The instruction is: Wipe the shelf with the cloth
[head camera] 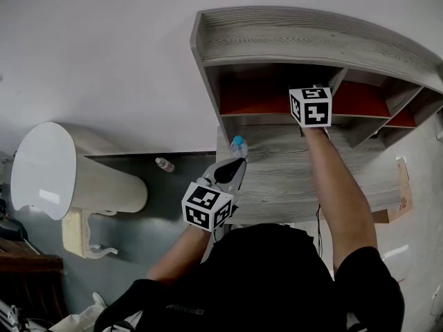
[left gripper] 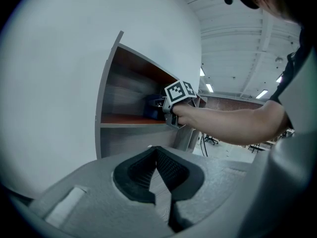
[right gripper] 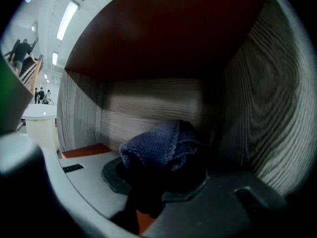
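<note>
The grey wooden shelf (head camera: 291, 40) has several compartments with red floors. My right gripper (head camera: 310, 106) reaches into the left compartment, and only its marker cube and the arm show in the head view. In the right gripper view the right gripper (right gripper: 158, 175) is shut on a bunched dark blue cloth (right gripper: 161, 145), close to the compartment's right wall (right gripper: 267, 113) and near the back wall. My left gripper (head camera: 232, 168) hangs lower, over the grey board in front of the shelf. Its jaws meet at the tips with nothing between them (left gripper: 157, 150). The left gripper view shows the right gripper (left gripper: 179, 91) at the compartment mouth.
A small bottle with a blue cap (head camera: 239, 144) stands on the grey board just beyond my left gripper. On the floor at the left are a white rounded seat (head camera: 48, 171) and a small bottle (head camera: 165, 164). A cardboard box (head camera: 403, 185) sits at the right.
</note>
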### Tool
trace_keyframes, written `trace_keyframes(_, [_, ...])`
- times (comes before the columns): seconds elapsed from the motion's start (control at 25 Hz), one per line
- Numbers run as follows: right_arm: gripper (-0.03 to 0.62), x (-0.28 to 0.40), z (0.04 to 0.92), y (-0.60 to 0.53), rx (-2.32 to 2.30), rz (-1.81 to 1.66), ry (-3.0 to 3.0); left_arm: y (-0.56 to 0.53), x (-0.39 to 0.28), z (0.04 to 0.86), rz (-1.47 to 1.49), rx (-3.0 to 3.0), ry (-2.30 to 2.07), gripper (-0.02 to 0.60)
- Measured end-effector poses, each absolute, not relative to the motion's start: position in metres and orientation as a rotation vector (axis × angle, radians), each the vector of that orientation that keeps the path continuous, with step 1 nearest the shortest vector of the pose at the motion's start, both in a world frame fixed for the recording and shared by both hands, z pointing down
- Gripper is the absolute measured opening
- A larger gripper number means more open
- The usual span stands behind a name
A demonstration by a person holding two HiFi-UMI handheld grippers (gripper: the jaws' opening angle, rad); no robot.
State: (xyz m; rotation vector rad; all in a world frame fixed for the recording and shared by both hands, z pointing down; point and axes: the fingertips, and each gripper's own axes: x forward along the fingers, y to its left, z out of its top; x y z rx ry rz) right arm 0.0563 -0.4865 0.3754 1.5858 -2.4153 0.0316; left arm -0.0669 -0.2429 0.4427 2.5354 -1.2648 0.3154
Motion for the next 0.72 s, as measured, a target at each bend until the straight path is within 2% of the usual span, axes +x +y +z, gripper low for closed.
trace_keyframes(0.72, [0.107, -0.103, 0.278, -0.420, 1.117, 0.201, -2.961, -0.235, -0.090, 0.444, 0.313, 2.480, -1.346, 0.009])
